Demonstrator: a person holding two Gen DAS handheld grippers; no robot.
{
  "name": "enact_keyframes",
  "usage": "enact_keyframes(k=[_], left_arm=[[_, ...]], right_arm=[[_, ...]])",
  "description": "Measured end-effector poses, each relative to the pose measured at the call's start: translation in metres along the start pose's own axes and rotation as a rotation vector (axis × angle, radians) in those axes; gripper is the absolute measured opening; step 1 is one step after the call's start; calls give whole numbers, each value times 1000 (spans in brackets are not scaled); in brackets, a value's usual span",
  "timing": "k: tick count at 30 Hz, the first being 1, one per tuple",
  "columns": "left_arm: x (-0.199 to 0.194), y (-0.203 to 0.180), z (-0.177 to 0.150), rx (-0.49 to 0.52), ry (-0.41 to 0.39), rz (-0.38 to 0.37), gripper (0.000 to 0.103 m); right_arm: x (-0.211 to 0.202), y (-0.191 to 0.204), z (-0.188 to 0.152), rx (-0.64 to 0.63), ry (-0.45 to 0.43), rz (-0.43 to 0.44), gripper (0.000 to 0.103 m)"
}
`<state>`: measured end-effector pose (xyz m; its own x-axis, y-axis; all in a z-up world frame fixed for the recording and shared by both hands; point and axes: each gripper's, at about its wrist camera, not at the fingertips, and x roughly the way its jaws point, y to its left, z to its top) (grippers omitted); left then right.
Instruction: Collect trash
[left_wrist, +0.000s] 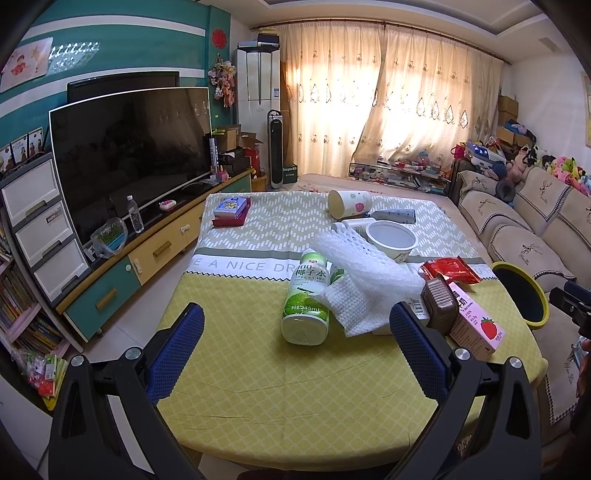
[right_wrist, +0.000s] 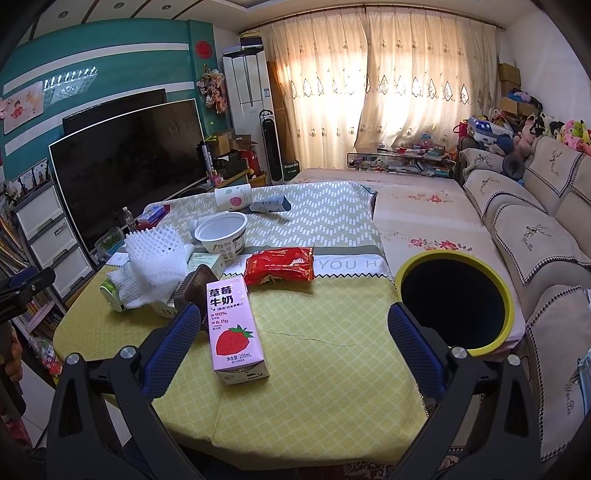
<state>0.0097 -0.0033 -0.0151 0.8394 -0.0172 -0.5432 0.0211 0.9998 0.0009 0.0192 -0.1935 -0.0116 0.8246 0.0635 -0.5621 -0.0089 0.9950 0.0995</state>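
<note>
Trash lies on a yellow-green tablecloth (left_wrist: 258, 387). A green coconut-water bottle (left_wrist: 306, 302) lies on its side beside white foam netting (left_wrist: 365, 280). A pink strawberry milk carton (right_wrist: 234, 328), a brown ridged tray (right_wrist: 194, 286), a red snack packet (right_wrist: 280, 266), a white bowl (right_wrist: 221, 232) and a tipped paper cup (right_wrist: 232, 197) lie around. A yellow-rimmed black bin (right_wrist: 456, 301) stands at the table's right edge. My left gripper (left_wrist: 295, 343) is open just short of the bottle. My right gripper (right_wrist: 291, 343) is open, the carton just inside its left finger.
A large TV (left_wrist: 129, 147) on a low cabinet and white drawers (left_wrist: 40, 225) line the left wall. A beige sofa (right_wrist: 535, 236) runs along the right. A small box on a red book (left_wrist: 231, 210) lies at the table's far left corner. A person's hand (right_wrist: 11, 358) shows at the left edge.
</note>
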Motion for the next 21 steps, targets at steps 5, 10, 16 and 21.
enact_keyframes(k=[5,10,16,21], left_arm=[[0,0,0,-1,3,0,99],[2,-1,0,0,4,-1,99],[2,-1,-1,-1,8,-1,99],[5,-2,-2,-1,11,-4,99]], right_arm=[[0,0,0,0,0,-1,97],[1,0,0,1,2,-2,97],[3,1,-2,0,6,1,97],[8,1,-5,-4,16,9,97]])
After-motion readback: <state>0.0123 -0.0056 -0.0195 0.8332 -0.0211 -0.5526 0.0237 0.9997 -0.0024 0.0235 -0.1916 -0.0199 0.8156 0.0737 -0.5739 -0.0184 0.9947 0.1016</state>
